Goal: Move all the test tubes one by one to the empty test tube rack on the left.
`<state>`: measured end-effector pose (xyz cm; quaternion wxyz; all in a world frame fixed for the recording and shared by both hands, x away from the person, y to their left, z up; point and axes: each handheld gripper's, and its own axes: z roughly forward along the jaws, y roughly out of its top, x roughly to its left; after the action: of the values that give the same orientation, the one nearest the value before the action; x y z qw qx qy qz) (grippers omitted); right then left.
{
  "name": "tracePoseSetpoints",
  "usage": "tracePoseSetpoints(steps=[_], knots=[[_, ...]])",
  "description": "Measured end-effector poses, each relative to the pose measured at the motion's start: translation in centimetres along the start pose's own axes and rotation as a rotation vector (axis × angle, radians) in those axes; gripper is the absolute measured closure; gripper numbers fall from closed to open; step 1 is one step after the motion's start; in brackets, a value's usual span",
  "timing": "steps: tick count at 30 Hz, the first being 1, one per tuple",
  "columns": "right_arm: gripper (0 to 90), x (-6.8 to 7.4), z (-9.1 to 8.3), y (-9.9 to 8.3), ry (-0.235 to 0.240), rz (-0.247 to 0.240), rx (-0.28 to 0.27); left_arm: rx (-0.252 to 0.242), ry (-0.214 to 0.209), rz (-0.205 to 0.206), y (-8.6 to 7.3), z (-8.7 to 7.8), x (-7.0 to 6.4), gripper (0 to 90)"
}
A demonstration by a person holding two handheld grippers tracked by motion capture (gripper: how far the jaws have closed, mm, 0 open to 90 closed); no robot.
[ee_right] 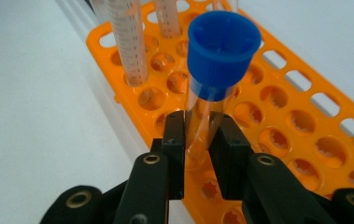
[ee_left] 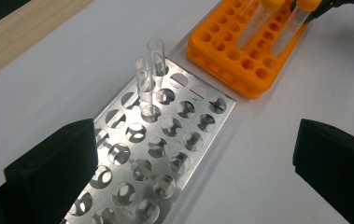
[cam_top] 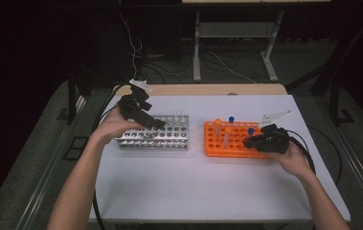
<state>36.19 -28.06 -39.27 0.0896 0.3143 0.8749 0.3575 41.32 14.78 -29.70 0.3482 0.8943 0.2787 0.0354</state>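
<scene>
An orange tube rack (cam_top: pixel 222 146) (ee_right: pixel 305 135) lies right of centre on the white table. My right gripper (cam_top: pixel 253 141) (ee_right: pixel 198 140) is shut on a clear blue-capped tube (ee_right: pixel 214 79) (cam_top: pixel 250 131) that stands in the rack. Another blue-capped tube (cam_top: pixel 231 120) and two orange-capped tubes (cam_top: pixel 227 135) (ee_left: pixel 258 23) stand in the same rack. A metal rack (cam_top: pixel 169 134) (ee_left: pixel 156 154) lies to the left and holds two clear open tubes (ee_left: pixel 149 70). My left gripper (cam_top: pixel 156 123) (ee_left: pixel 195 172) hovers open above the metal rack with nothing between its jaws.
The white table top (cam_top: pixel 193 187) has bare room in front of both racks. A wooden strip (cam_top: pixel 203 89) runs along the far edge. Table legs and cables (cam_top: pixel 227 62) stand on the floor beyond.
</scene>
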Motion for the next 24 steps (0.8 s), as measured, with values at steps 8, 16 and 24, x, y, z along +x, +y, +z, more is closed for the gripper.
tracePoseSetpoints(steps=[8, 16, 24], knots=[[75.9, 0.5, -2.0, 1.6, 0.001, -0.011, -0.028, 0.000, -0.006, 0.038, 0.2, -0.2, -1.1, 0.0], [75.9, 2.4, -3.3, 3.6, 0.065, -0.059, -0.014, -0.001, -0.010, 0.077, 0.5, -0.3, -2.3, 0.0], [75.8, 4.7, -3.3, 5.5, 0.109, -0.124, -0.006, 0.009, -0.030, 0.122, 1.3, 0.0, -3.8, 0.0]])
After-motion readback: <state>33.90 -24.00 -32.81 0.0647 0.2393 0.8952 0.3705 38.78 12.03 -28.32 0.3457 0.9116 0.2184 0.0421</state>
